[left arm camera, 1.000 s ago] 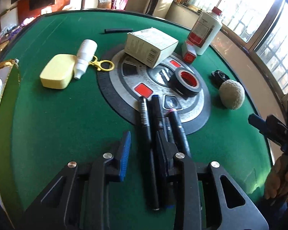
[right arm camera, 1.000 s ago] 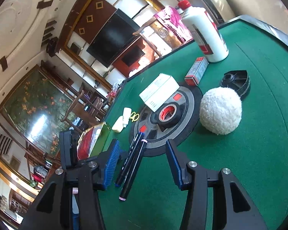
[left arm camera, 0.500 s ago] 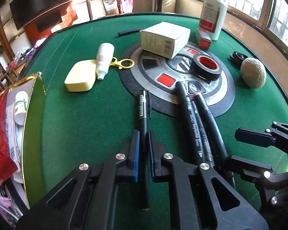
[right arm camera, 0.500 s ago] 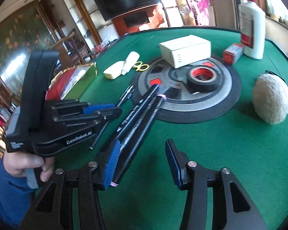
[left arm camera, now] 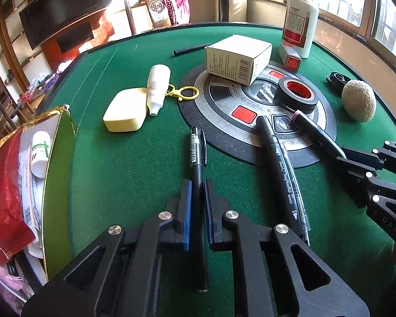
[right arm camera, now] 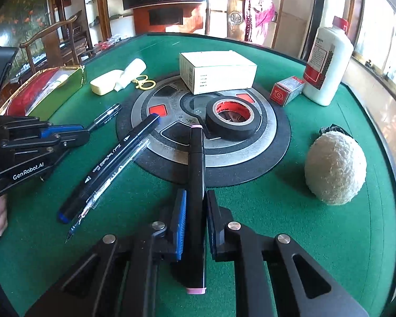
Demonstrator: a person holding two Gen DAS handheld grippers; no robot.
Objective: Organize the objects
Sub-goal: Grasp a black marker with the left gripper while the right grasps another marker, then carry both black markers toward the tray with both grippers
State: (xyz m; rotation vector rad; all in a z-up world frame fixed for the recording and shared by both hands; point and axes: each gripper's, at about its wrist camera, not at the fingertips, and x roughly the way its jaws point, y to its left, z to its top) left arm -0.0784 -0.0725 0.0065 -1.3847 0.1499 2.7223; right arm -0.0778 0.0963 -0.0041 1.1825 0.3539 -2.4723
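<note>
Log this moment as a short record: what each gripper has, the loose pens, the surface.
left gripper: shut on the black pen
right gripper: jaws closing, pink-capped marker between them
loose pens: blue-capped marker and clear pen lying side by side
tape roll: on the round centre panel
surface: green felt table

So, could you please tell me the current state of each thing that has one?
left gripper: shut on the thin black pen
right gripper: closing, pink-capped marker between its pads
blue-capped marker: lying flat, capped
white bottle: upright, red cap on
tape roll: lying flat
</note>
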